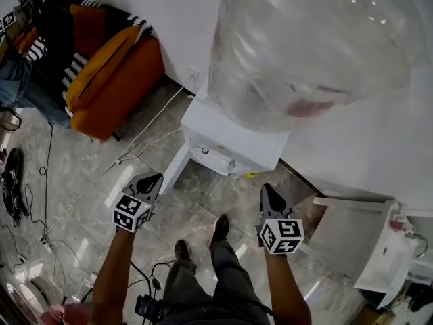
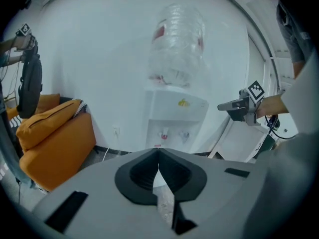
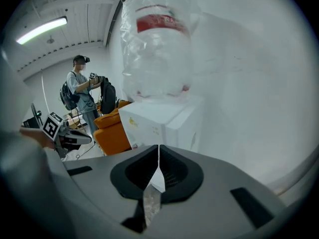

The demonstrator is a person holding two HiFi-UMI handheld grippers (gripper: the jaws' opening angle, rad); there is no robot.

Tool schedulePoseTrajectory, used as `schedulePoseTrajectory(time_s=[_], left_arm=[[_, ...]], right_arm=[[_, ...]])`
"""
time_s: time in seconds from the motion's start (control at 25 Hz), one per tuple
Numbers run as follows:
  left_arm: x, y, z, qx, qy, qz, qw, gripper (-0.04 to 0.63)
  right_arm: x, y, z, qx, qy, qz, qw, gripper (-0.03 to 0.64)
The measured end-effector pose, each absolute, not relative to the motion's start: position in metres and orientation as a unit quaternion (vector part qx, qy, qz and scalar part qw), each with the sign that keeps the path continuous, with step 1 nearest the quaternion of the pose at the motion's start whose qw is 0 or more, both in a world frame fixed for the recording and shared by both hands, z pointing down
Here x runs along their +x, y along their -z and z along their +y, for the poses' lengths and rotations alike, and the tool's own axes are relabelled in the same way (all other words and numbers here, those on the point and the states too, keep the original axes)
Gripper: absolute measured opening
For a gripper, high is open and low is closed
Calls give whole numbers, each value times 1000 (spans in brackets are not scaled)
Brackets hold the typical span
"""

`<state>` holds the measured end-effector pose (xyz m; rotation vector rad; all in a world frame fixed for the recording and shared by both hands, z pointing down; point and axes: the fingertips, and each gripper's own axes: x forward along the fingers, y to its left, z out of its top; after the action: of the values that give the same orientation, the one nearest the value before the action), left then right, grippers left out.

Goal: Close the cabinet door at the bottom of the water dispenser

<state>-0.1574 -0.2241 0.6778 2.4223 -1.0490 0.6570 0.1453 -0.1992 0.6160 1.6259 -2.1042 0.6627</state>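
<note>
The white water dispenser [image 1: 233, 141] stands against the wall with a clear bottle [image 1: 304, 46] on top. Its bottom cabinet door [image 1: 176, 169] juts out open at the lower left. My left gripper [image 1: 153, 179] hangs just in front of that door, jaws shut and empty. My right gripper [image 1: 269, 195] hovers in front of the dispenser's right side, also shut with nothing held. In the left gripper view the dispenser [image 2: 174, 116] is straight ahead beyond the closed left gripper [image 2: 158, 159]. From the right gripper [image 3: 158, 156] the dispenser [image 3: 159, 121] is seen close by.
An orange sofa [image 1: 111, 87] with clothes piled on it stands at the left. Cables [image 1: 47, 208] trail over the marble floor. A white stool [image 1: 365, 242] lies at the right by the wall. A person [image 3: 82, 96] stands in the background. My feet [image 1: 220, 227] are below the grippers.
</note>
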Motion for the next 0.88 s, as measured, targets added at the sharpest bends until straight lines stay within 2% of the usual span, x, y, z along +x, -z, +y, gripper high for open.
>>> schedulePoseTrajectory(time_s=[0.88], left_arm=[[-194,-912,-217,813,-336,-365,303,19]], right_arm=[[132,-773,-190,573,-294,-726,240,32]])
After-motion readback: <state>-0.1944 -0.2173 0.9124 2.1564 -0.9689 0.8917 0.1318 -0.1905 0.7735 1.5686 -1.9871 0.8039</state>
